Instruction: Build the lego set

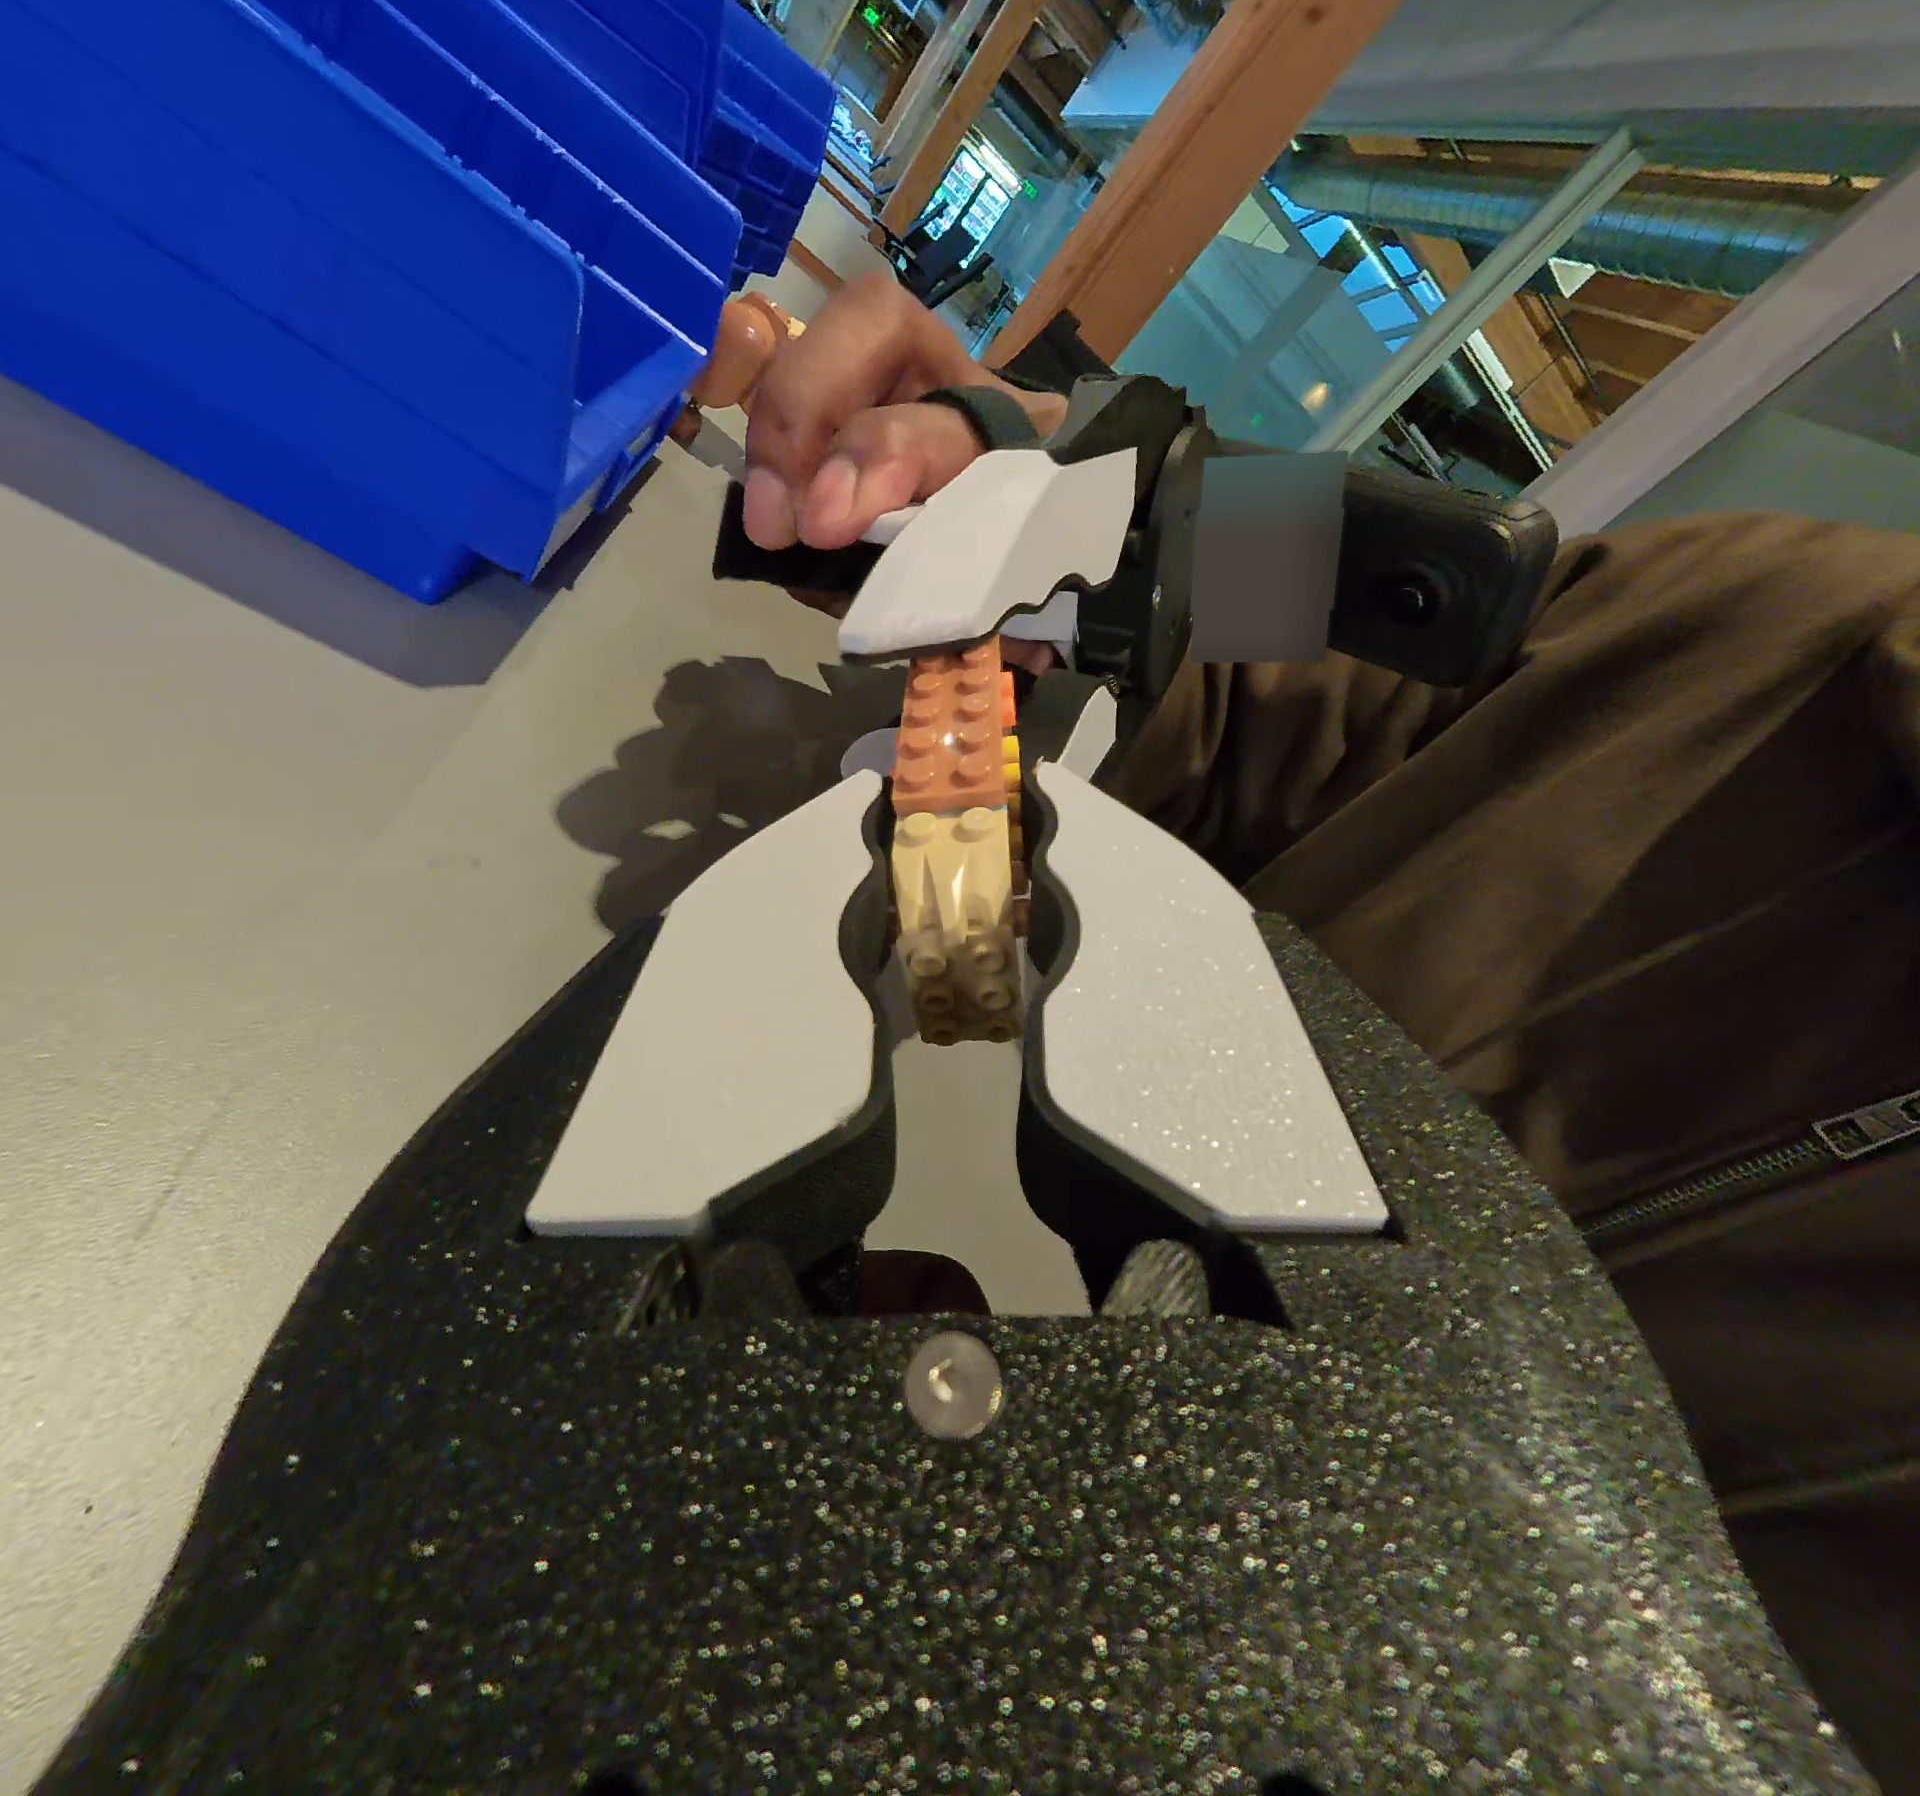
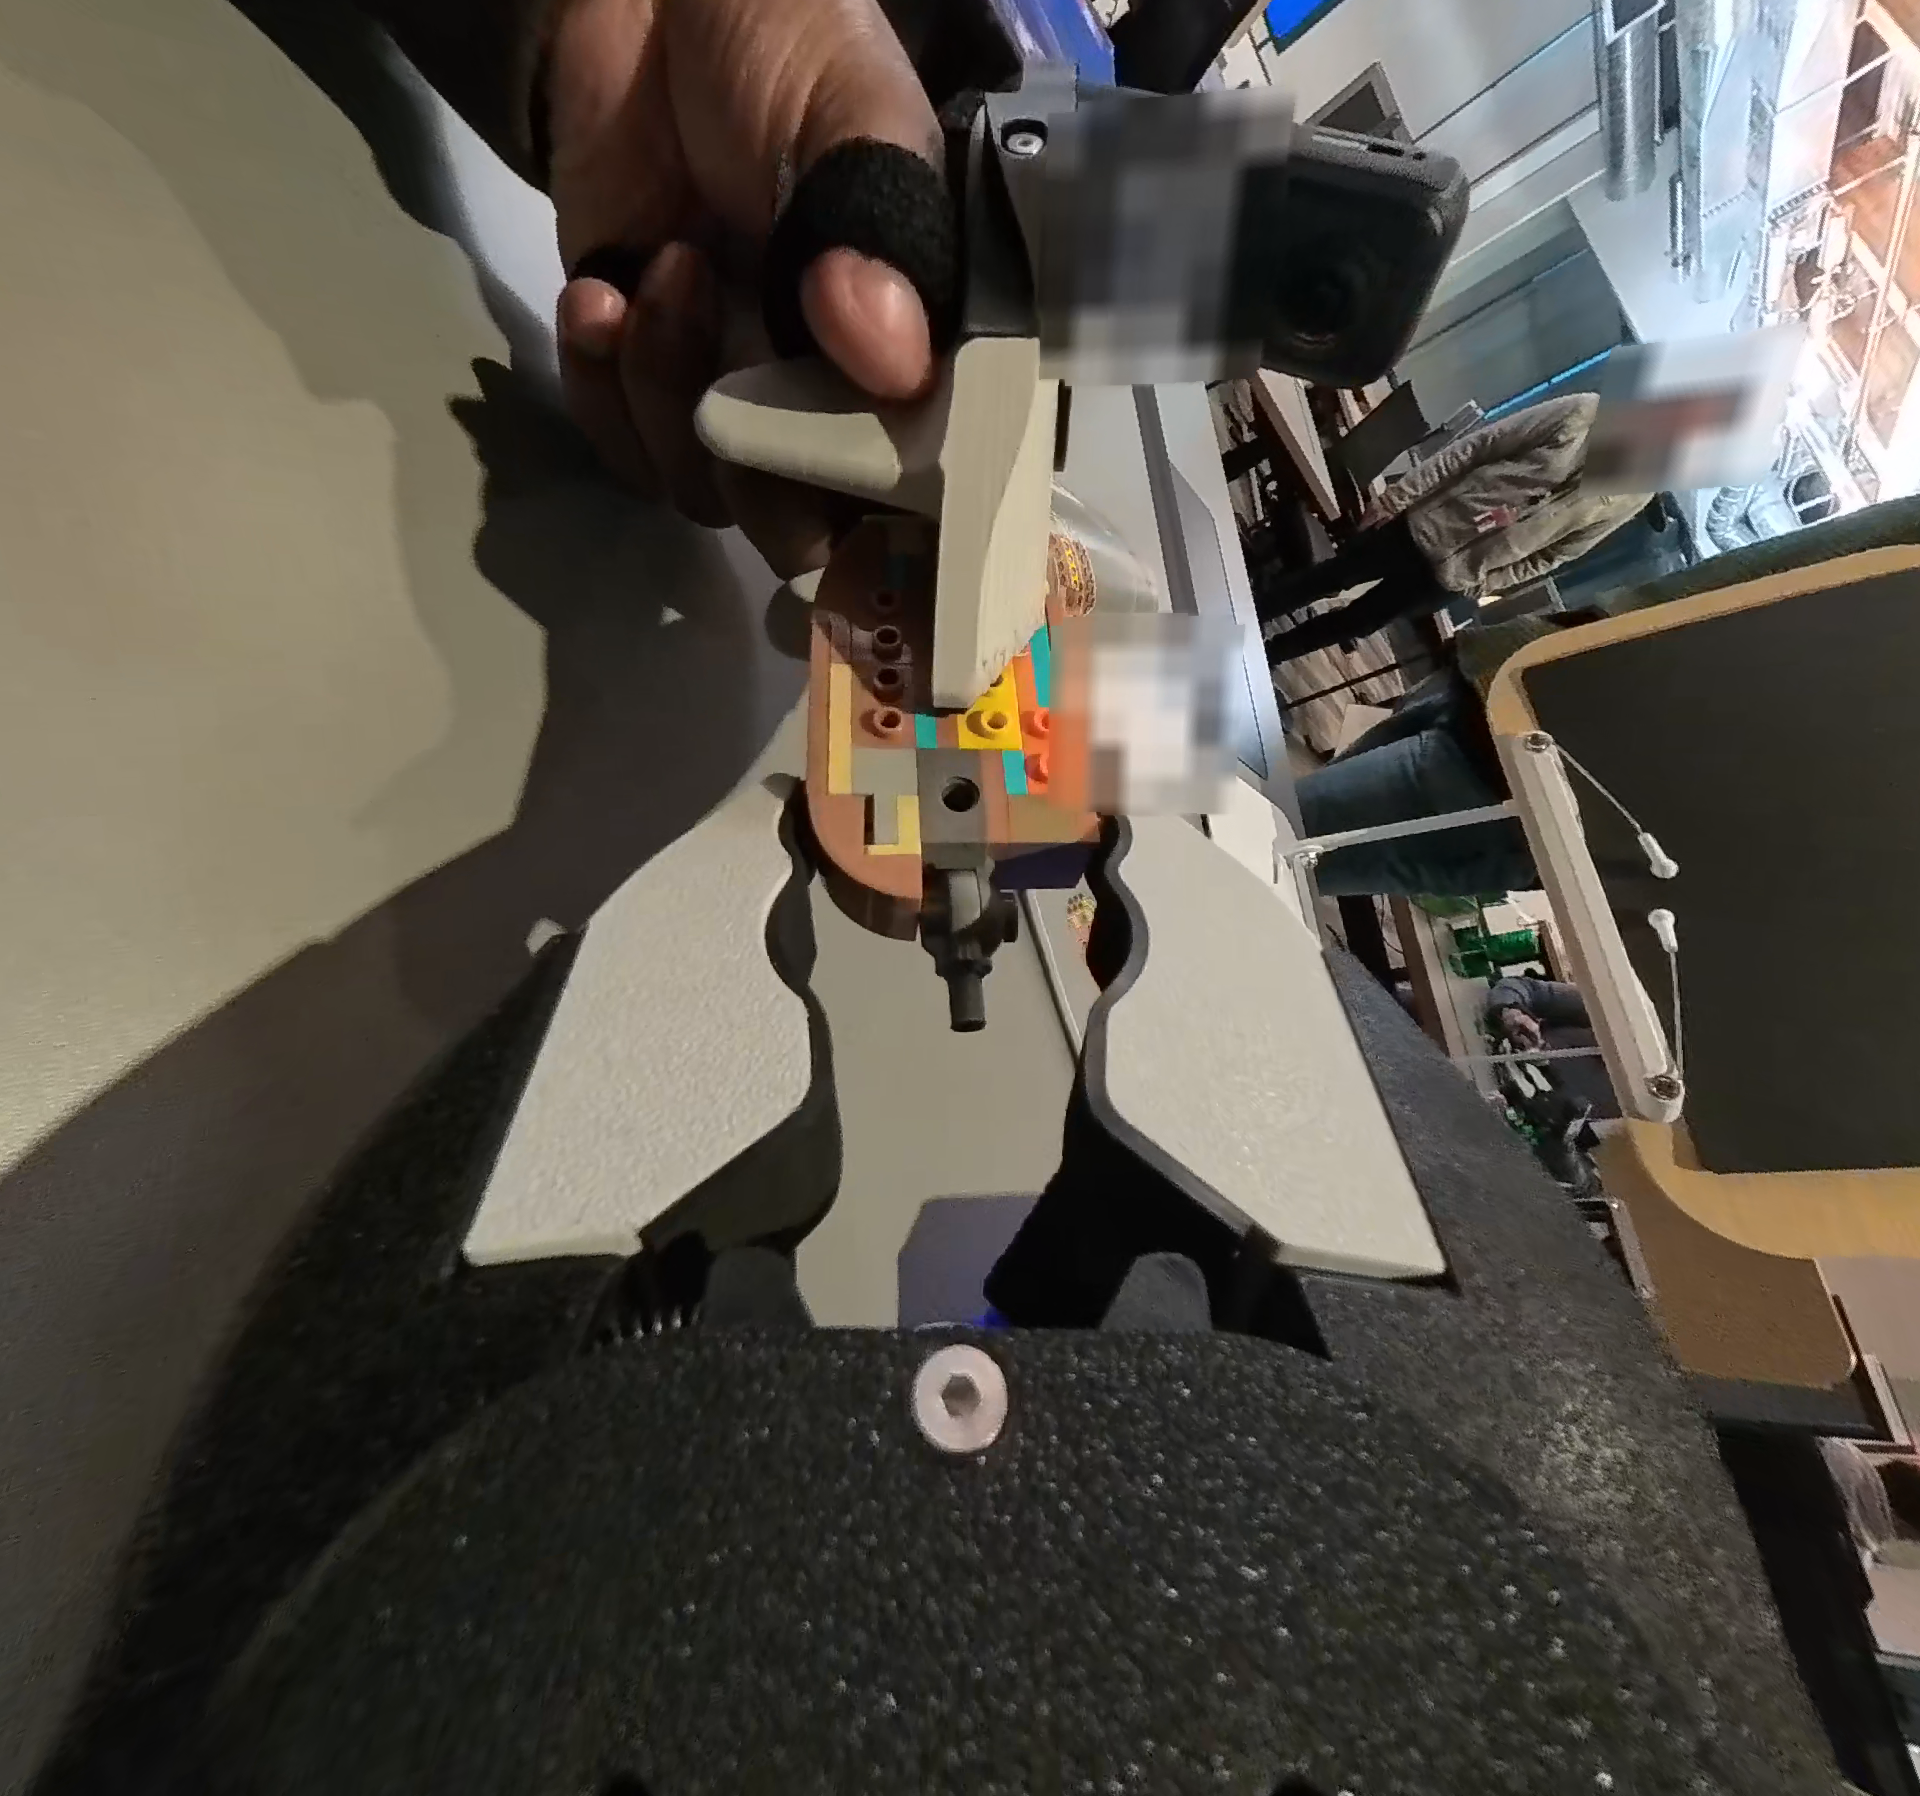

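Lego model (image 1: 961, 858), part-built, is held in the air over the grey table (image 1: 208, 863), gripped from both ends. Left wrist view: left gripper (image 1: 961, 847) clamped on its tan/brown end; right gripper (image 1: 977, 583) w/ the person's hand (image 1: 842, 427) pinches the orange far end, at right angles to the left one's fingers. One model, two blue bins (image 1: 343, 219) behind. Right wrist view: right gripper (image 2: 951, 837) closed on the model's rounded brown edge (image 2: 862, 873); a dark peg piece (image 2: 966, 925) sticks out toward the cam. Step looks like re-gripping or pressing sections tight; next move prob. needs one claw to let go & fetch a loose brick, none visible here.
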`<state>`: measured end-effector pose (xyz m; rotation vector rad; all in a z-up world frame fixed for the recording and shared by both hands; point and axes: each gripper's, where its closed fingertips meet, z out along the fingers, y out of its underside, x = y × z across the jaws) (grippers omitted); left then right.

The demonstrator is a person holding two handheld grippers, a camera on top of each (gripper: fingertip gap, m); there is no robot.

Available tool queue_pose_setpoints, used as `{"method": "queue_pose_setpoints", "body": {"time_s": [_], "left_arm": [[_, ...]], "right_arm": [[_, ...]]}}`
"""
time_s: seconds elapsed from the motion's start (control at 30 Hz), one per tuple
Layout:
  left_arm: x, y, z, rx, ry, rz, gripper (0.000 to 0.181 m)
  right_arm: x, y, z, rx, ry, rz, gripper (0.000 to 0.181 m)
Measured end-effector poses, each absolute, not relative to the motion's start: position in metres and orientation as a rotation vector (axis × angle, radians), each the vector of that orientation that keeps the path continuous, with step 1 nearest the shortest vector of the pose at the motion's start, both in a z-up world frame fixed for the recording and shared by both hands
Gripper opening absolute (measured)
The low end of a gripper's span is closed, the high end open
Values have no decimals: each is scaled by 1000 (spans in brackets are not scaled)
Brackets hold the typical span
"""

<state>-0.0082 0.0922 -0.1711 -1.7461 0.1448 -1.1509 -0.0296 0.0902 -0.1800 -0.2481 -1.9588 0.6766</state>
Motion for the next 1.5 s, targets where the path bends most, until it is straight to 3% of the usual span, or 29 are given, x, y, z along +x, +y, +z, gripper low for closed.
{"method": "queue_pose_setpoints", "body": {"time_s": [0.4, 0.83, 0.97, 1.1, 1.5], "left_arm": [[-14, 96, -172, -1781, 183, -990, 22], [-26, 102, -185, -1929, 266, -592, 22], [-24, 103, -187, -1929, 223, -663, 22], [-21, 103, -186, -1920, 229, -679, 22], [-19, 104, -201, -1994, 258, -625, 22]], "right_arm": [[-35, 99, -180, -173, -1871, 558, 52], [-41, 97, -189, -163, -1879, 371, 68], [-43, 93, -190, -160, -1876, 347, 66], [-45, 94, -188, -161, -1854, 313, 52], [-42, 96, -202, -127, -1914, 236, 50]]}}
